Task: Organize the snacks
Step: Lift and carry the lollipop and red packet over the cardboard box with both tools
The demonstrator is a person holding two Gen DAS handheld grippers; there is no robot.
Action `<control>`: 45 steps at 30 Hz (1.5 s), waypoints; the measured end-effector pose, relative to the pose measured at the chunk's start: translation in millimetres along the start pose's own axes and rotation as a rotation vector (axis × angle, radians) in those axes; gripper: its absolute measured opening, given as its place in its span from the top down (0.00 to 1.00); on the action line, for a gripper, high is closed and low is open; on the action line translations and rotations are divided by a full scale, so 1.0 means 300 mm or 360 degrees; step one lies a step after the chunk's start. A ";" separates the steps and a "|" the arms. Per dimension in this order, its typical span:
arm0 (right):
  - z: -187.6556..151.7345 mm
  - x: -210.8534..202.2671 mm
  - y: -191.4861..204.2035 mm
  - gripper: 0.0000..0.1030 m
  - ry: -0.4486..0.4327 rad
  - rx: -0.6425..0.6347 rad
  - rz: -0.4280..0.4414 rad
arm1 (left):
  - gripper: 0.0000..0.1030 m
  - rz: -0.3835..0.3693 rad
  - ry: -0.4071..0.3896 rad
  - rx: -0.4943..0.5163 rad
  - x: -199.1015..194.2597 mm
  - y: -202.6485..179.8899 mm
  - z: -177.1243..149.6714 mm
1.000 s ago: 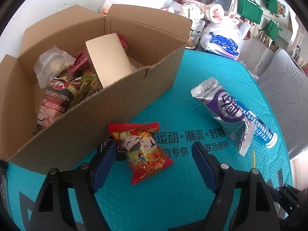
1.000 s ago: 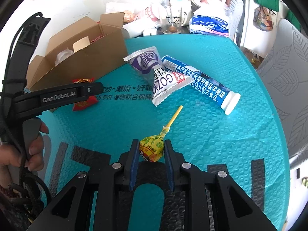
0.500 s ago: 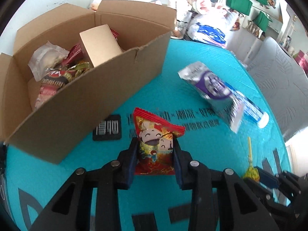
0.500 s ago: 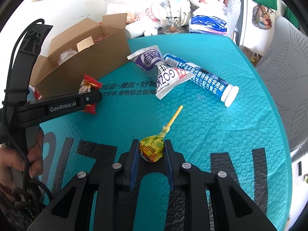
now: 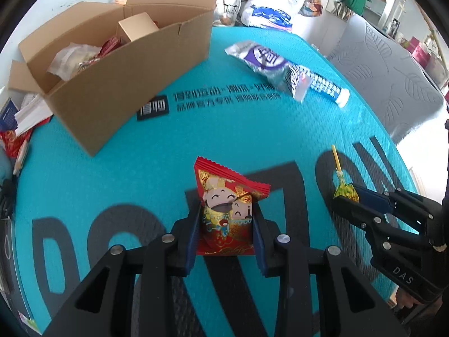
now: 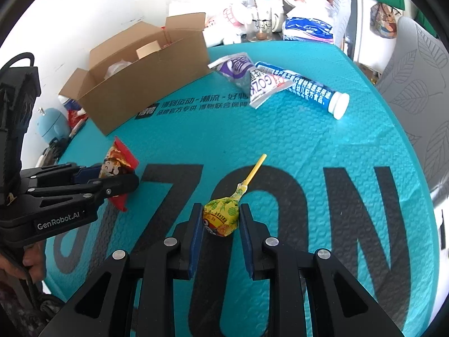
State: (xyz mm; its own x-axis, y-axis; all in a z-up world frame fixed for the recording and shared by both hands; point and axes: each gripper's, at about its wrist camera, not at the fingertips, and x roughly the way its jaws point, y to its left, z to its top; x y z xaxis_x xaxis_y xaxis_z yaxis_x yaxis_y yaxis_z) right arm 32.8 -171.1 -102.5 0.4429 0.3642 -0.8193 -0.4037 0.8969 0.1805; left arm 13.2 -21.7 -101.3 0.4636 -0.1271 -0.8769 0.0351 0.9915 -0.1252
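Snacks in both claws right now, so the only thing that matters is where the cardboard box (image 5: 118,64) sits relative to them. Left claw (image 5: 226,226) is pinching the red cartoon snack packet (image 5: 228,210), lifted a bit over the teal desk (image 5: 252,129). Right claw (image 6: 220,226) is clamped on the wrapped head of the pineapple lollipop (image 6: 221,216), stick pointing away up and to the right. Box is up ahead and off to the left of both, open top, long side running diagonally. I'd say the left hand is nearer, so it probably drops first. Purple pouch (image 6: 244,77) and blue tube (image 6: 303,90) are still lying out on the desk, well apart from both claws
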 end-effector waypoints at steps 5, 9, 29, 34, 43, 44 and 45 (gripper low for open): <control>-0.026 -0.002 0.032 0.76 0.0024 -0.0043 0.0031 | 0.69 -0.0003 0.0019 0.0002 0.016 -0.009 -0.008; -0.024 -0.001 0.045 0.75 0.0022 -0.0074 0.0008 | 0.68 0.0023 -0.0008 0.0011 0.016 -0.015 -0.014; 0.045 -0.017 0.082 0.76 -0.0013 -0.0140 0.0063 | 0.69 -0.0048 -0.0127 0.0038 -0.059 0.003 0.017; 0.107 -0.048 0.134 0.76 -0.0067 -0.0200 0.0126 | 0.69 -0.0081 -0.0223 0.0013 -0.135 0.021 0.061; 0.274 -0.129 0.229 0.76 -0.0230 -0.0355 0.0218 | 0.69 -0.0093 -0.0470 -0.0041 -0.268 0.072 0.175; 0.297 -0.141 0.240 0.76 -0.0250 -0.0374 0.0231 | 0.69 -0.0089 -0.0500 -0.0044 -0.284 0.076 0.191; 0.317 -0.148 0.250 0.76 -0.0264 -0.0390 0.0241 | 0.69 -0.0086 -0.0532 -0.0050 -0.301 0.087 0.207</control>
State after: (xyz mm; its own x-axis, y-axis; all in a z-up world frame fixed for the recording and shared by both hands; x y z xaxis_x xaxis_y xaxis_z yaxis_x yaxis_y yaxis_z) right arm 58.9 -96.1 -0.7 0.4791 0.5428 -0.6898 -0.6465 0.7498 0.1410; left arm 27.2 17.2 3.5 0.7264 -0.1586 -0.6687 0.0427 0.9816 -0.1863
